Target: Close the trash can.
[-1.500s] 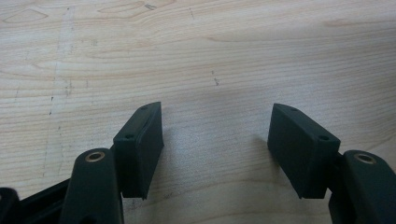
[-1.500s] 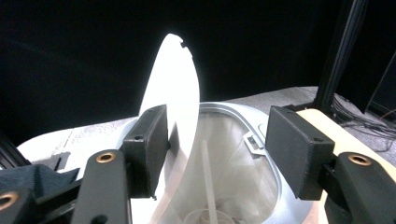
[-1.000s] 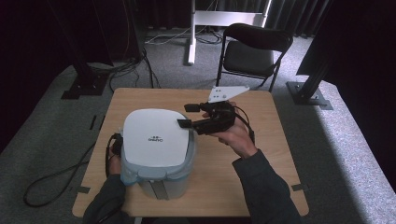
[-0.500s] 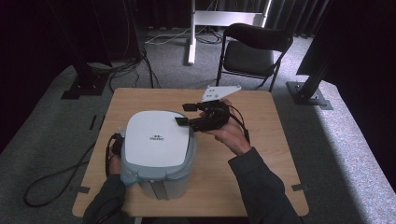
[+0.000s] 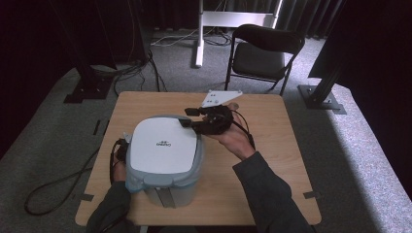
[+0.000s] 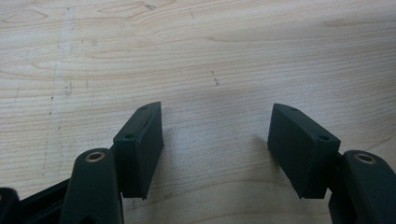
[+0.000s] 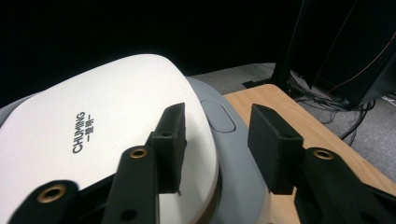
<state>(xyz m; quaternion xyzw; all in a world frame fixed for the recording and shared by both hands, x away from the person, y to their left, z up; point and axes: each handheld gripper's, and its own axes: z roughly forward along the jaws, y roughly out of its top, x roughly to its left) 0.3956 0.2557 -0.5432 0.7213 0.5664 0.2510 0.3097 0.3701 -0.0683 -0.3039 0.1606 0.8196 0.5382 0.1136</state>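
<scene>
Right gripper [image 7: 215, 140] first: its jaws sit partway apart and have just been closing in, with nothing pinched between them so far. Right under and ahead of those 2 pads we've got the white lid [image 7: 93, 126] of the cooker [image 5: 165, 155], and just past the tips is an oval release button [image 7: 220, 117] on the grey rim. Our guess is the narrowing is so a fingertip can press that button and pop the lid, which looks closed for now.

From above, the same gripper [image 5: 194, 118] hovers at the cooker's far right corner, held by the hand coming in from the near side. Farther over, on the opposite side of the cooker, the left gripper [image 6: 215, 147] is spread wide on nothing, pointing down at bare table [image 6: 233, 56]. We think it's parked there to brace the body while the other one works.
</scene>
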